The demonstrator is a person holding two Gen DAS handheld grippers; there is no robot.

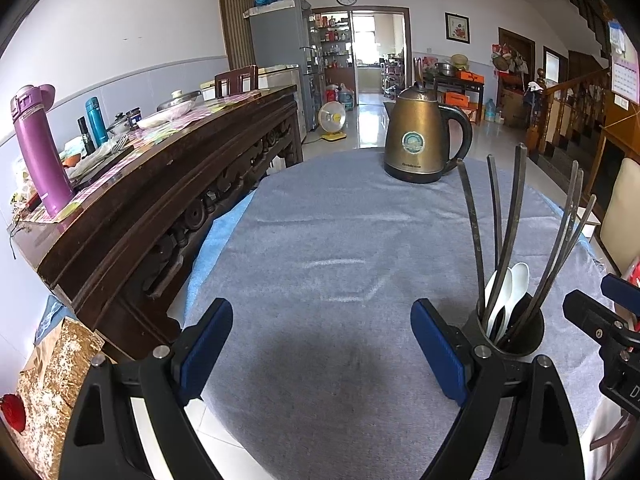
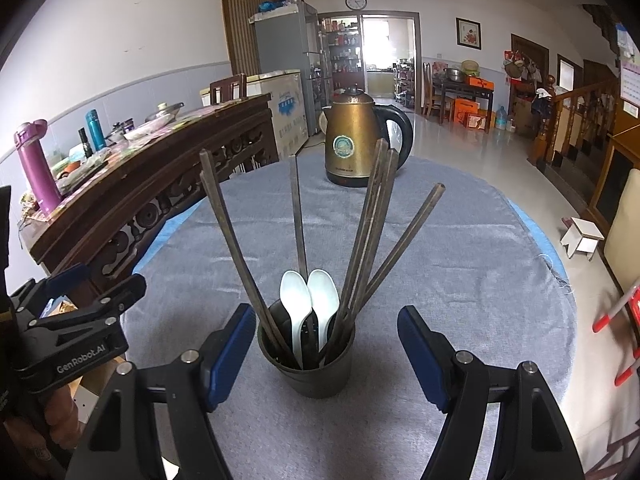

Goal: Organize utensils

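A dark round utensil holder [image 2: 308, 372] stands on the grey cloth of the table [image 2: 460, 264]. Several dark chopsticks [image 2: 298, 216] and two white spoons [image 2: 296, 300] stick up out of it. My right gripper [image 2: 326, 336] is open, and the holder stands between its blue pads [image 2: 234, 348] without touching them. My left gripper [image 1: 322, 332] is open over bare cloth, with nothing between its fingers. In the left wrist view the holder [image 1: 520, 338] sits just right of the right finger, and its chopsticks [image 1: 510, 216] fan upward.
A brass-coloured kettle [image 2: 356, 140] stands at the table's far side. A long dark wooden sideboard [image 1: 160, 184] with a purple flask [image 1: 40, 152] and kitchenware runs along the left. A person's hand [image 2: 60, 412] holds the left gripper's handle. A small white stool [image 2: 582, 236] sits on the floor at right.
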